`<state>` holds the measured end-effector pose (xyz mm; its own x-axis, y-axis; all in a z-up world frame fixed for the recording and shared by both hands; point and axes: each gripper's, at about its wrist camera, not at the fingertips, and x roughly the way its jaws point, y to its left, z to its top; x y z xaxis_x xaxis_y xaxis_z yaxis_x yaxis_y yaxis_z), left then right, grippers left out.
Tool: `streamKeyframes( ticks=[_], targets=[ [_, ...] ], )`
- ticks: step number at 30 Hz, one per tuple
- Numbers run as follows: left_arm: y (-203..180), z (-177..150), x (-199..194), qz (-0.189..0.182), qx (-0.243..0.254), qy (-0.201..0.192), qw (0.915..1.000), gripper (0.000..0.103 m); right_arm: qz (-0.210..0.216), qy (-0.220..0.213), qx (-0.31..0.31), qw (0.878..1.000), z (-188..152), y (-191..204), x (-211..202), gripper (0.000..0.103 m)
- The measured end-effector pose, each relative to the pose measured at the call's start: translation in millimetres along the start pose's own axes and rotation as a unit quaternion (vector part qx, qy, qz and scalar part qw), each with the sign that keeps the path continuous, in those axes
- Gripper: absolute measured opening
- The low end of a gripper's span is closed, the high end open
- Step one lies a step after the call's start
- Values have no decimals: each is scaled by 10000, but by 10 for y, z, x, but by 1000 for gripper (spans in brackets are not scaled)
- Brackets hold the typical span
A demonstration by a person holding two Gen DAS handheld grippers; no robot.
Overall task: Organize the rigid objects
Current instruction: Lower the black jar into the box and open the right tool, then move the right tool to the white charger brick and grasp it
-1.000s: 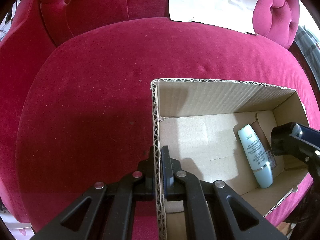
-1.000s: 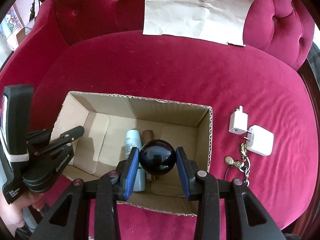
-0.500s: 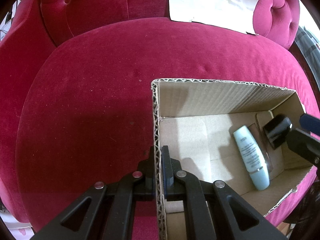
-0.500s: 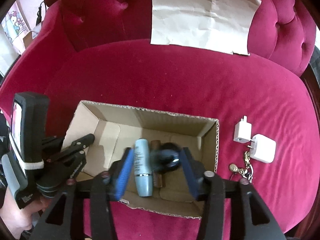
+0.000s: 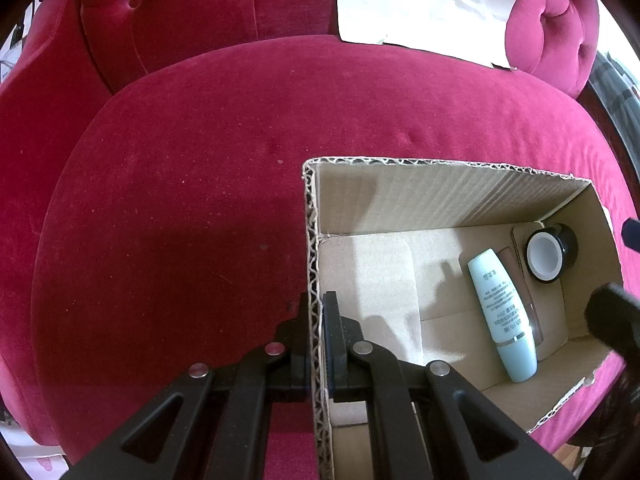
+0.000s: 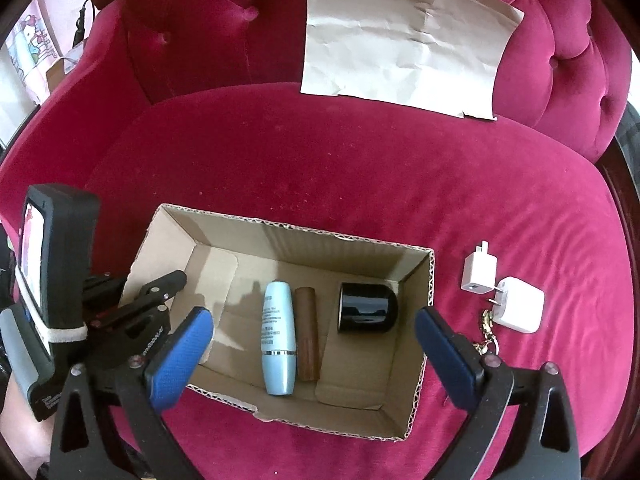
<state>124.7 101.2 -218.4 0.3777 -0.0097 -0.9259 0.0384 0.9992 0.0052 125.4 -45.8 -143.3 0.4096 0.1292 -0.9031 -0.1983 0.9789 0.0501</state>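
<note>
A cardboard box [image 6: 416, 276] sits on the red velvet sofa seat. In it lie a light blue bottle [image 6: 279, 342], a brown tube [image 6: 309, 338] and a black jar [image 6: 368, 307] on its side. The box [image 5: 440, 200], bottle [image 5: 502, 314] and jar [image 5: 550, 258] also show in the left wrist view. My left gripper [image 5: 316, 314] is shut on the box's left wall. My right gripper [image 6: 314, 340] is open and empty above the box's near side.
Two white chargers [image 6: 478, 274] [image 6: 520, 310] and a gold keychain [image 6: 486, 334] lie on the seat right of the box. A sheet of brown paper [image 6: 404, 36] leans on the tufted backrest.
My right gripper opened and let go of the black jar, which now lies in the box's right end. The gripper drew back and up. My left gripper kept its hold on the box wall.
</note>
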Motion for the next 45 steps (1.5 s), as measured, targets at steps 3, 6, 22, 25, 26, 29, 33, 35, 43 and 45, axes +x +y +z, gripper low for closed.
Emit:
streamKeyframes(
  ticks=[3, 6, 22, 25, 26, 29, 33, 35, 43, 45],
  targets=[
    [-5, -5, 2, 8, 12, -3, 10000, 5, 15, -53, 36, 10000, 5, -46, -47, 103],
    [-15, -5, -2, 17, 14, 1, 10000, 5, -9, -93, 119, 9999, 30, -141, -113, 103],
    [-23, 5, -4, 23, 23, -3, 10000, 5, -478, -289, 662, 9962, 132, -968, -413, 103],
    [-24, 11, -11, 19, 10, 1, 10000, 5, -562, -255, 809, 9948, 129, -1144, -406, 103],
    [-23, 11, -11, 19, 11, -2, 10000, 5, -602, -261, 853, 9942, 124, -1202, -404, 103],
    [-26, 7, -10, 27, 26, -7, 10000, 5, -695, -234, 1019, 9921, 110, -1381, -380, 103],
    [-31, 1, -13, 34, 31, -7, 10000, 5, -837, -137, 1166, 9896, 64, -1573, -289, 103],
    [-31, 0, -12, 35, 30, -8, 10000, 5, -896, -54, 1237, 9883, 32, -1676, -210, 103],
    [-31, -3, -9, 43, 47, -2, 10000, 5, -1029, 258, 1487, 9832, -98, -1943, 78, 103],
    [-25, -1, -10, 33, 30, 2, 10000, 5, -1031, 312, 1518, 9825, -133, -1988, 148, 103]
  ],
)
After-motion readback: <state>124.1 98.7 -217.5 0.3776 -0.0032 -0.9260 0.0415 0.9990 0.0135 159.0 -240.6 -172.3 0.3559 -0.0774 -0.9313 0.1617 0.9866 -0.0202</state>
